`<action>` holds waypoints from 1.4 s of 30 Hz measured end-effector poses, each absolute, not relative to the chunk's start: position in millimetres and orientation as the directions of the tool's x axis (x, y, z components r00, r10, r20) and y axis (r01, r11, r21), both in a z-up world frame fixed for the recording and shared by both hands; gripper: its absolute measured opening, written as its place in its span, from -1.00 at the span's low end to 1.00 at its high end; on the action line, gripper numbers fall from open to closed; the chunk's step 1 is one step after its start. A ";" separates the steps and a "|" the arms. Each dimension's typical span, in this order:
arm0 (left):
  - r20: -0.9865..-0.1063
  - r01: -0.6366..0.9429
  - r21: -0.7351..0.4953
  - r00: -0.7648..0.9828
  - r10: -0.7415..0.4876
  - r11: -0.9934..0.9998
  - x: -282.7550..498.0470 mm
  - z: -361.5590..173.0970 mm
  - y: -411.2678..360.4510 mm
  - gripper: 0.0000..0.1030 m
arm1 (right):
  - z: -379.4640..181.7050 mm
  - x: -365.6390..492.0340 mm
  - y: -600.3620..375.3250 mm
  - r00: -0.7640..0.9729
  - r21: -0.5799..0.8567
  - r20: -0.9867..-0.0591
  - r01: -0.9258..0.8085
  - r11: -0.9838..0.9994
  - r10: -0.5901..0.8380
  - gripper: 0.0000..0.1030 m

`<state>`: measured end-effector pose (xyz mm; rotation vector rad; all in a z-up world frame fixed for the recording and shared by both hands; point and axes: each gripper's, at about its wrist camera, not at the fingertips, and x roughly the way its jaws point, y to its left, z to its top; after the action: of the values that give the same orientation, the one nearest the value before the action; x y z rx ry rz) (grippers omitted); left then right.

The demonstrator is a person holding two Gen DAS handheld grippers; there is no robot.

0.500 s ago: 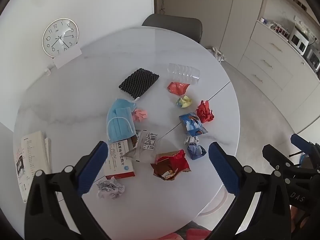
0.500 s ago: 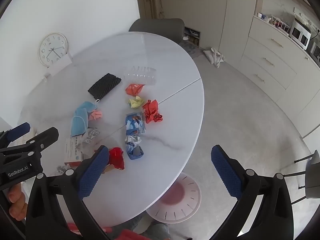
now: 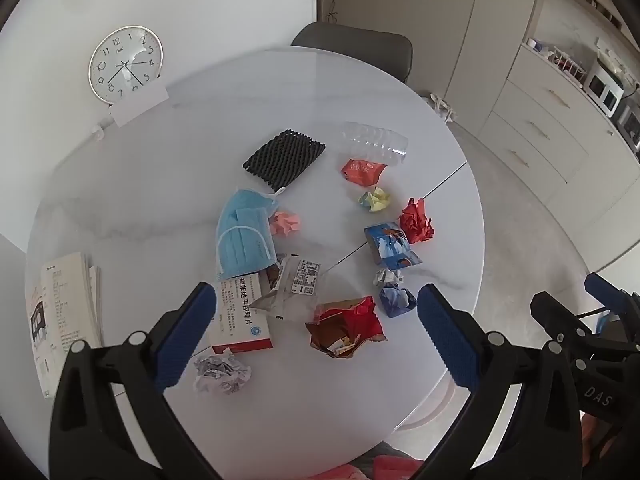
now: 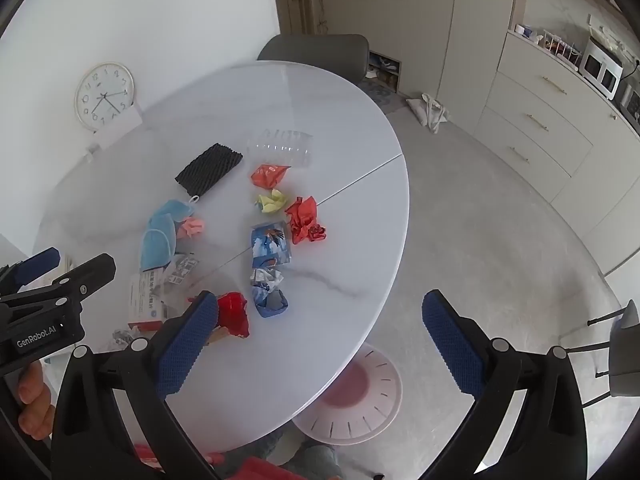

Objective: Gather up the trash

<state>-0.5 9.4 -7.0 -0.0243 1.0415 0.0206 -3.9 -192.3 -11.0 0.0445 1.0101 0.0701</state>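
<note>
Trash lies scattered on a round white table: a red foil wrapper, a medicine box, blue face masks, a grey crumpled paper, a blue paper ball, a red paper ball, a blue snack packet and a clear bottle. My left gripper is open and empty above the table's near part, over the red wrapper. My right gripper is open and empty above the table's right front edge.
A black mesh pad, a wall clock and booklets are on the table. A grey chair stands behind it. A pink-and-white bin stands on the floor under the table's edge. Cabinets line the right.
Both views have barely shifted; the grippers stay open and nothing on the table has moved.
</note>
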 end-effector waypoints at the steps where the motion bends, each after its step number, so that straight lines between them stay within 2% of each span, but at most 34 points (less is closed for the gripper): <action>1: -0.864 -0.030 -0.011 0.503 0.005 0.999 -0.5 -6.8 10.1 0.88 | -11.2 -4.5 -191.8 0.530 0.070 -0.844 -0.038 0.997 0.079 0.96; 42: -0.874 -0.053 -0.024 0.486 0.004 0.998 -5.9 -10.9 19.1 0.88 | -10.6 -8.6 -192.7 0.525 0.065 -0.848 -0.033 0.997 0.073 0.96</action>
<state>-5.9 19.1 -10.9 -0.0498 1.0628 0.0346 -8.6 -192.7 -10.6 0.0428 1.0160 0.0633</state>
